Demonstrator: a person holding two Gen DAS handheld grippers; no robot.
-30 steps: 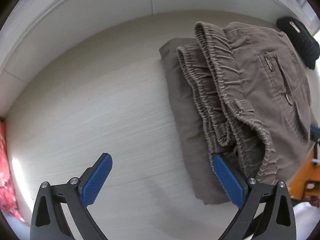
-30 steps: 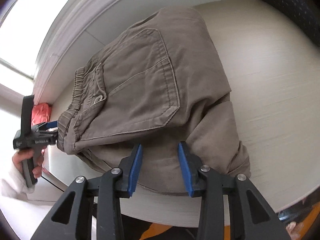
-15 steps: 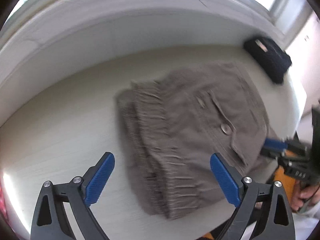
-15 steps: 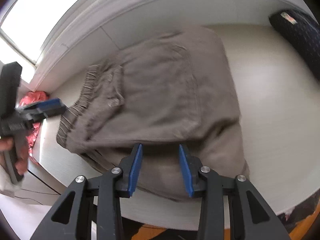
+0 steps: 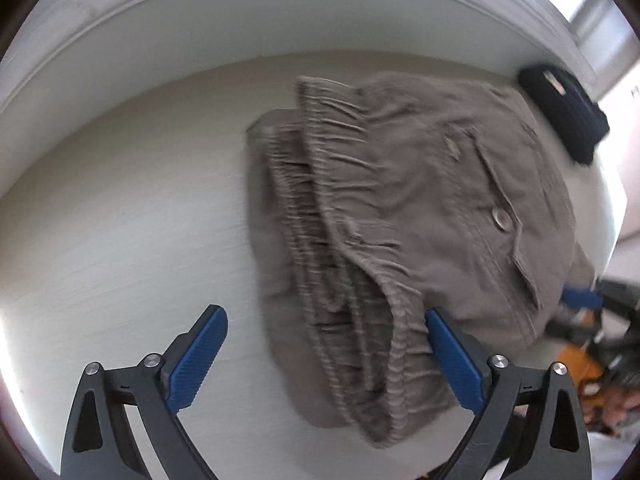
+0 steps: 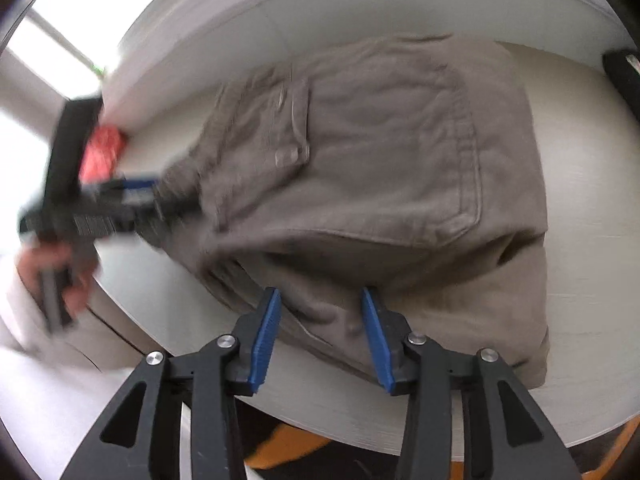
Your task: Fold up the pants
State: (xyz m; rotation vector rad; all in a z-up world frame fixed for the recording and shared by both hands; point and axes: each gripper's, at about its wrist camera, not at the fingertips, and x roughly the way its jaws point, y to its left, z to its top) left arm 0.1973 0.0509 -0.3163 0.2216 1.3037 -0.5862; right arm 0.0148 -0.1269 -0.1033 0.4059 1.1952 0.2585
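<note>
Pants [image 5: 400, 216] lie folded on the pale table [image 5: 120, 220], and I let them go.
My right gripper [image 6: 320, 336] is opening over the near edge at 6 o'clock, cloth between the pads but not pinched; my left gripper [image 5: 324, 356] stands wide, empty, beside the waistband (at 9 o'clock in the right view). I judge it best to lift straight away, so no layer drags, then flatten the loose hem.

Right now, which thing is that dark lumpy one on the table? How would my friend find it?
Start at the pale table against the white wall. The big folded brown pants lie in its middle; look past them to the far corner by the wall. There sits a small dark bundle, the only near-black thing, with a little light label on top.
</note>
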